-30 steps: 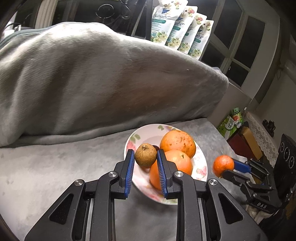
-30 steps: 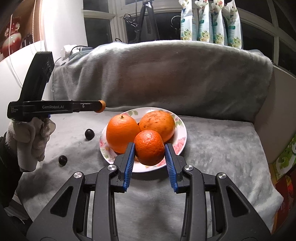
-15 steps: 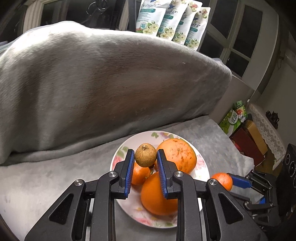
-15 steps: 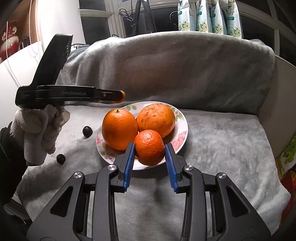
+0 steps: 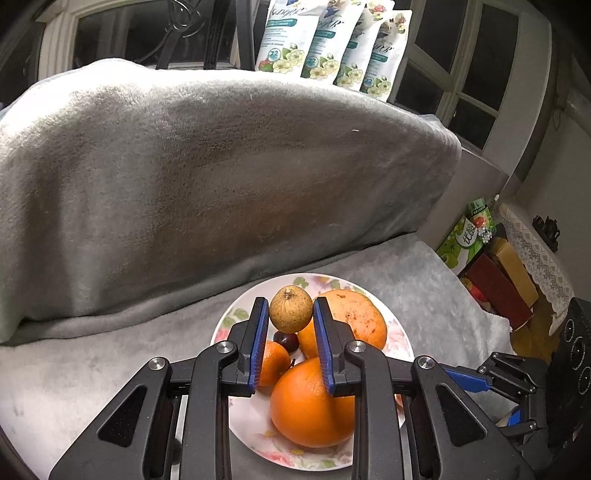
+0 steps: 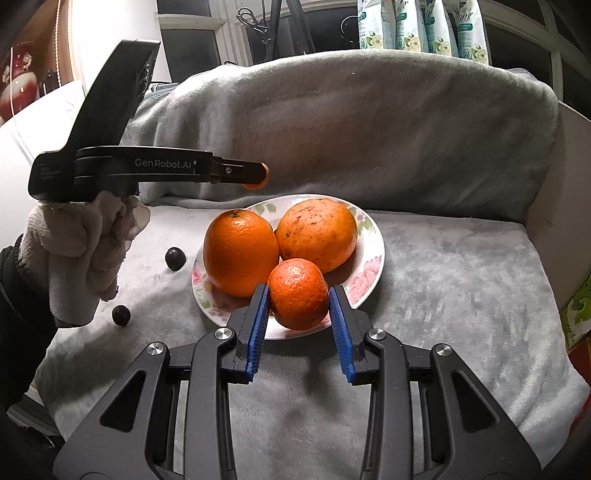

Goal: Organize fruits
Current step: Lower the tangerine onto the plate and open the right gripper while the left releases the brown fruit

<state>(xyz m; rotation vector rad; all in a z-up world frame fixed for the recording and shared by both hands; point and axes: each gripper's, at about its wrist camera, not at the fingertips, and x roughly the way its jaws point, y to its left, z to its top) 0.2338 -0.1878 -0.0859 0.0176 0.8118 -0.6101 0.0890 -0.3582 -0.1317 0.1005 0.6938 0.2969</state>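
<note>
Floral plate [image 6: 369, 258], round, glossy white with pink rose print, set on a grey plush blanket [image 6: 443, 288] that covers the seat and climbs over a rounded backrest behind. On the plate: one smooth bright orange [image 6: 240, 253] at the left, one duller, brown-speckled orange [image 6: 317, 232] touching it at the right, and, seen only from the left wrist view, a small mandarin [image 5: 273, 360] and a dark glossy grape [image 5: 286, 341] tucked among them. Left claw [image 5: 290, 312], black frame with ribbed blue pads, closed on a small tan, rough-skinned round fruit [image 5: 290, 309], held in the air above the plate's middle. Right claw [image 6: 298, 295], same build, gripping a reddish-orange mandarin with pebbled skin [image 6: 298, 293] over the plate's near rim, just in front of both oranges. Two loose dark grapes on the blanket to the plate's left: one [image 6: 175, 258] near the rim, one [image 6: 121, 315] further toward the front. A white knit-gloved hand [image 6: 81, 243] holding the left tool stands above and beside these grapes. Background: a row of flower-printed pouches [image 6: 417, 26] against dark window panes; green and red cartons [image 5: 480, 251] off the blanket's right end.
</note>
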